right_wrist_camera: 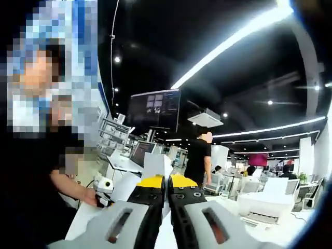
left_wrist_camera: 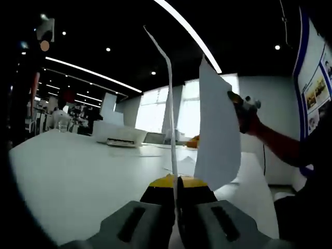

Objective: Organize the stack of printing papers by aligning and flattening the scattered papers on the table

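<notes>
Above the white table (left_wrist_camera: 78,176), the left gripper (left_wrist_camera: 176,199) pinches an upright paper sheet (left_wrist_camera: 168,104) edge-on; the right gripper (right_wrist_camera: 167,189) clamps another sheet (right_wrist_camera: 155,166), with loose papers (left_wrist_camera: 181,155) lying beyond.

paper sheet (left_wrist_camera: 167,104): lower edge hidden between fingers | printer (right_wrist_camera: 267,203): blurred

No text, brand, number or sign can be read in either view; the wall poster (left_wrist_camera: 317,88) at the right of the left gripper view carries photos and marks too small to make out, and the hanging monitor (right_wrist_camera: 154,109) in the right gripper view shows only blurred panels
</notes>
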### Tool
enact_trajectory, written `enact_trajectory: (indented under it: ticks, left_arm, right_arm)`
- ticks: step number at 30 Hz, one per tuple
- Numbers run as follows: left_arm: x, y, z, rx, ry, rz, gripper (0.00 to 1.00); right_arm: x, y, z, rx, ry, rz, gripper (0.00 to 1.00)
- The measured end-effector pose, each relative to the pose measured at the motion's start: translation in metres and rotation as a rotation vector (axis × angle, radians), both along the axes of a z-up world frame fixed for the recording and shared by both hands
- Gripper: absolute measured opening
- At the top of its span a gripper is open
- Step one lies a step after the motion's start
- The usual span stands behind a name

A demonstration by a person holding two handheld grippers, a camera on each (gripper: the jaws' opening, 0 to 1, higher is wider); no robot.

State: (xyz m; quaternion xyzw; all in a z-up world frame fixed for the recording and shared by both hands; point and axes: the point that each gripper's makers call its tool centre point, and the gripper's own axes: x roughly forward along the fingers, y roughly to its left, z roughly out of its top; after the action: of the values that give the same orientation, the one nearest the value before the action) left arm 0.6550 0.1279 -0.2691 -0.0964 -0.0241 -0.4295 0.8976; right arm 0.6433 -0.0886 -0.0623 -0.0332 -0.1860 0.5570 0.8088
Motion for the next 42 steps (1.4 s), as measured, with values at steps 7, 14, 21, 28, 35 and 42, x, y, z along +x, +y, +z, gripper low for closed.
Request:
enact_trajectory:
  ticks: [7,14,21,28,35,42]
  left_arm:
    - [0.0,0.0,0.0,0.002,0.0,-0.002,0.06]
    - [0.0,-0.001,0.0,0.001,0.001,-0.005,0.06]
    - [-0.002,-0.002,0.002,-0.015,0.004,-0.02,0.06]
    - [-0.009,0.001,0.014,-0.125,0.019,-0.081,0.06]
    - [-0.016,-0.002,0.02,-0.186,0.033,-0.15,0.06]
    - [-0.018,-0.003,0.022,-0.208,0.039,-0.174,0.06]
  right_arm:
    - [-0.015,0.003,0.008,0.009,0.002,0.068,0.0]
    - [-0.004,0.011,-0.003,-0.028,0.04,0.082,0.0]
    - [0.011,0.035,-0.023,-0.127,0.033,0.072,0.0]
    - [0.032,0.053,-0.04,-0.184,0.046,0.05,0.0]
    - [0.047,0.066,-0.053,-0.233,0.052,0.036,0.0]
    - [0.059,0.072,-0.055,-0.229,0.066,0.01,0.0]
